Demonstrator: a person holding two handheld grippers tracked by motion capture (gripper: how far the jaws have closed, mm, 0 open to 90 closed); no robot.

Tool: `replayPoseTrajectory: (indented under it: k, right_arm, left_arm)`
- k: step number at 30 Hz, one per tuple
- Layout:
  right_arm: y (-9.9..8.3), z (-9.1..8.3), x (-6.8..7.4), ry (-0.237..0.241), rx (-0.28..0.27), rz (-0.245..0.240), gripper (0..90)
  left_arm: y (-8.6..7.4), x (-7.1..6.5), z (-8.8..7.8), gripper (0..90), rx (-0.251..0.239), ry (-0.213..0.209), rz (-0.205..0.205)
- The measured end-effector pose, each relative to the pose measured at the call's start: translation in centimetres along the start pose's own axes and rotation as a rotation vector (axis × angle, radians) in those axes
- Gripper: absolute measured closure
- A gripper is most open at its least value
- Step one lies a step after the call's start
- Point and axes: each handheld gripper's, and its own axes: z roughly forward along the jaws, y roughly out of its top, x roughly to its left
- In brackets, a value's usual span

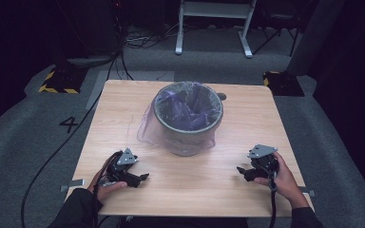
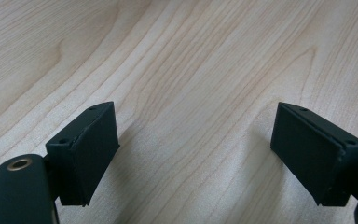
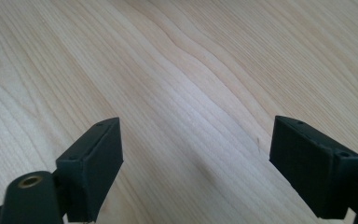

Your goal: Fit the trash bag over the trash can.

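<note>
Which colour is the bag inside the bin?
Purple, semi-transparent; the bag lines the grey bin, best seen in the high view.

A square, light wooden table (image 1: 123, 118) stands on grey carpet. A round grey bin (image 1: 188, 124) with a purple plastic bag (image 1: 148, 128) lining it sits near the table's middle.

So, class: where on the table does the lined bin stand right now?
In the high view the bin, lined with a purple bag, stands near the far middle of the table, beyond the left gripper and right gripper, touching neither.
</note>
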Motion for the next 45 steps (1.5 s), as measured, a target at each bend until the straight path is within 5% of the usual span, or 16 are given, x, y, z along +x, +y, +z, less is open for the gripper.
replayPoseTrajectory:
  k: [30, 39, 45]
  right_arm:
    - [-6.5, -1.0, -0.8, -0.046, -0.063, 0.233, 16.2]
    - [-9.1, -1.6, -2.2, -0.047, -0.107, 0.368, 13.6]
    - [-9.8, -2.1, -2.7, -0.059, -0.106, 0.383, 13.5]
  left_arm:
    - [0.0, -0.1, 0.0, 14.5, 0.002, 0.006, -0.001]
    - [0.0, -0.1, 0.0, 14.6, 0.003, 0.008, -0.003]
    - [0.0, 0.0, 0.0, 14.2, 0.000, 0.003, -0.003]
